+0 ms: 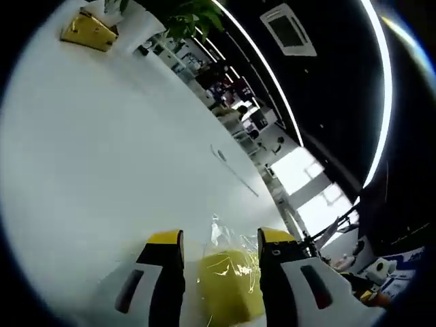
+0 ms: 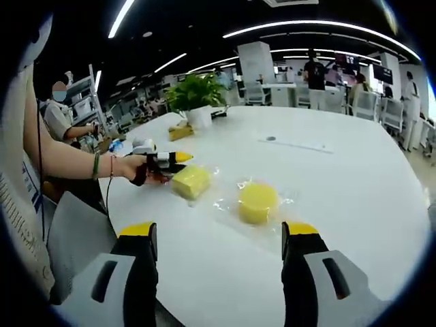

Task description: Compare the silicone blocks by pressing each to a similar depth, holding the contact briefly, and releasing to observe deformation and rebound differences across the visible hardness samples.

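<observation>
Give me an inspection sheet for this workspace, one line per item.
Surface: white table, mostly bare.
Job's things: square yellow block and round yellow block, both in clear wrap, lying apart.
Clutter: potted plant; gold box.
Grippers: left gripper open, jaws straddling the square block, contact unclear; right gripper open, short of the round block.
Cables: thin dark cord by the person's forearm.
Surroundings: open office, ceiling light strips, chairs, people in the background.
</observation>
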### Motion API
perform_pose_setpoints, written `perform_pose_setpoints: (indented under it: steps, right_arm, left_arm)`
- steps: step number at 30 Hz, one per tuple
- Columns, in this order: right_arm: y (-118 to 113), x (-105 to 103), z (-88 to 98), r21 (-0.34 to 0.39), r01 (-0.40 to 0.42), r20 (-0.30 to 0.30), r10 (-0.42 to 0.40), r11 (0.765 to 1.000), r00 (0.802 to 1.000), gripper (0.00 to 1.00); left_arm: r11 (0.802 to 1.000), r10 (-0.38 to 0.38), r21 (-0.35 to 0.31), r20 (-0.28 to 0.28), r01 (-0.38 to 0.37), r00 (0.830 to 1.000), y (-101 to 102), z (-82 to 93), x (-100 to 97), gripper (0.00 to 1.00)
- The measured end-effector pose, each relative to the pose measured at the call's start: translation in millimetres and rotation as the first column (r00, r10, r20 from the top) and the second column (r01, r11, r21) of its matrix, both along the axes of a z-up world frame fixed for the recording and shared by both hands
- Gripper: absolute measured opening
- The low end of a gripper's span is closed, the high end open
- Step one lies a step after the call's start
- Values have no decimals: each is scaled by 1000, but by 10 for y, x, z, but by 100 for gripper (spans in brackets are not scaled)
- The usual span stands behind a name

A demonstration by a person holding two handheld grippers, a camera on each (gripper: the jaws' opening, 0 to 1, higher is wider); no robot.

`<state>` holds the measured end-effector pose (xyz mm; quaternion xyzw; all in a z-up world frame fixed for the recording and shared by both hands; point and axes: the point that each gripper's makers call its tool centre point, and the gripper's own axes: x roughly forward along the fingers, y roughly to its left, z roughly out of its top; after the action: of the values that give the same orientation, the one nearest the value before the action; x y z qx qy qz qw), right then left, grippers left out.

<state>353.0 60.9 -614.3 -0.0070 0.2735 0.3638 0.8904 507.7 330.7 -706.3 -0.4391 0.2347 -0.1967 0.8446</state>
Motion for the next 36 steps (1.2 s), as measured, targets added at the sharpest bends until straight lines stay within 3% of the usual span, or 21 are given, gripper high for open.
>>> perform_pose_setpoints:
  steps: [1, 3, 11, 16, 21, 28, 31, 36]
  right_arm:
    - [-8, 3, -3, -3, 3, 0, -3, 1000, 1000, 69]
    - [-28, 9, -17, -8, 11, -9, -11, 1000, 1000, 69]
    - [-34, 12, -57, -24, 17, -19, -17, 1000, 1000, 68]
    - [-23, 27, -53, -28, 14, -17, -14, 1000, 1000, 68]
    - [-13, 36, -50, -26, 16, -14, -16, 1000, 1000, 67]
    - [0, 37, -61, -28, 13, -16, -13, 1000, 1000, 66]
    - [-5, 46, -58, -29, 14, -14, -14, 999, 1000, 66]
    - [-22, 57, -59, -34, 17, -13, -18, 999, 1000, 65]
  left_arm:
    - [999, 5, -38, -5, -5, 1000, -19, 10, 28, 38]
    - [999, -4, -52, -1, 4, 1000, -42, 1, 59, 35]
    - [994, -65, -85, 25, 67, 998, -202, 11, 56, 24]
    - [990, -100, -98, -2, 100, 995, -215, -55, 9, 14]
    - [986, -112, -127, -6, 110, 994, -180, -32, -35, 16]
    - [985, -126, -120, 7, 125, 992, -191, -54, -35, 11]
    - [987, -122, -106, 17, 123, 992, -194, -67, -37, 0]
    - [988, -123, -84, 32, 126, 992, -250, -66, -27, 0]
